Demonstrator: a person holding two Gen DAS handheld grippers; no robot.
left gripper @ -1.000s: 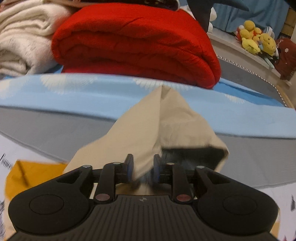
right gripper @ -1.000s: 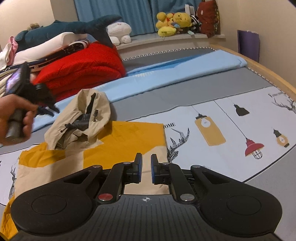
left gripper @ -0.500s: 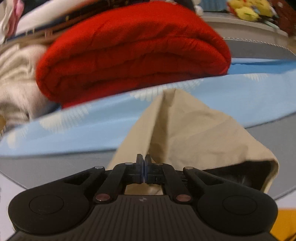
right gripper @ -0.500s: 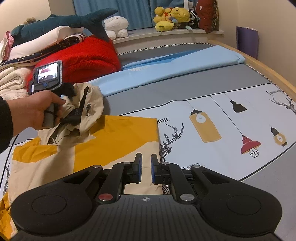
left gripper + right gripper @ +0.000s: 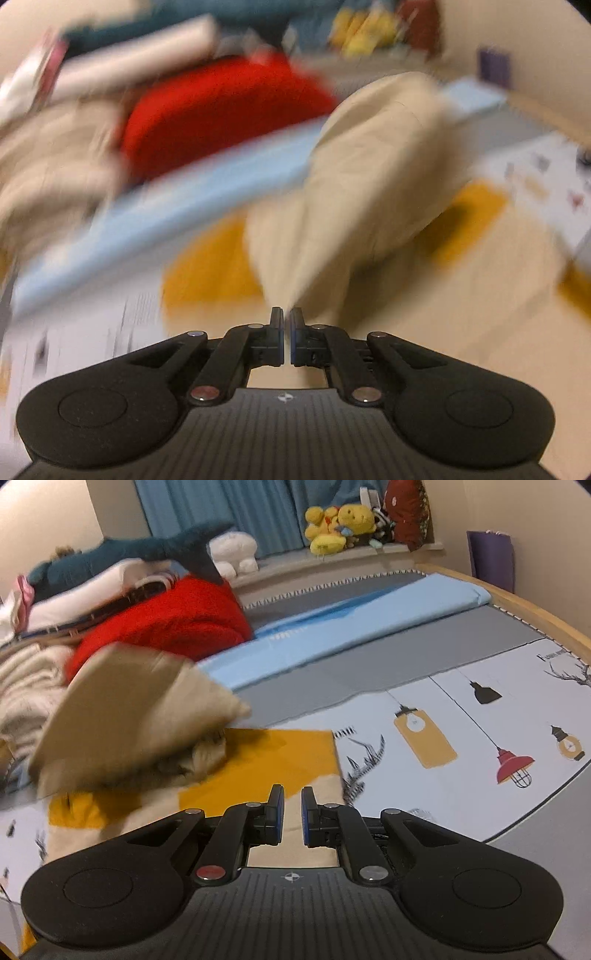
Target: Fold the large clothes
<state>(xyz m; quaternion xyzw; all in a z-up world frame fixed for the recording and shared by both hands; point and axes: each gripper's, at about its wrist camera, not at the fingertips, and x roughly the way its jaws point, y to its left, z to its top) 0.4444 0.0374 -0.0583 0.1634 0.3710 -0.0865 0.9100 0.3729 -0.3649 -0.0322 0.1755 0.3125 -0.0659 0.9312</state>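
Note:
A beige and yellow garment lies spread on the patterned bedspread (image 5: 461,709). Its beige hood part (image 5: 369,177) is lifted and blurred with motion, and it tapers down into my left gripper (image 5: 286,317), which is shut on it. In the right wrist view the same lifted beige flap (image 5: 129,709) hangs over the yellow panel (image 5: 273,760); the left gripper itself is hidden there. My right gripper (image 5: 291,801) hovers low over the garment's near edge. A narrow gap shows between its pads, with nothing seen between them.
A folded red blanket (image 5: 166,627) and a pile of cream and white bedding (image 5: 29,686) sit at the back left, with a shark plush (image 5: 129,554) on top. A folded light-blue sheet (image 5: 351,627) crosses behind the garment. The wooden bed edge (image 5: 535,609) runs along the right.
My left gripper shut on the beige hood, then swung fast back over the yellow panel, dragging the hood with it. The hand holding it has left the right wrist view. My right gripper stayed put.

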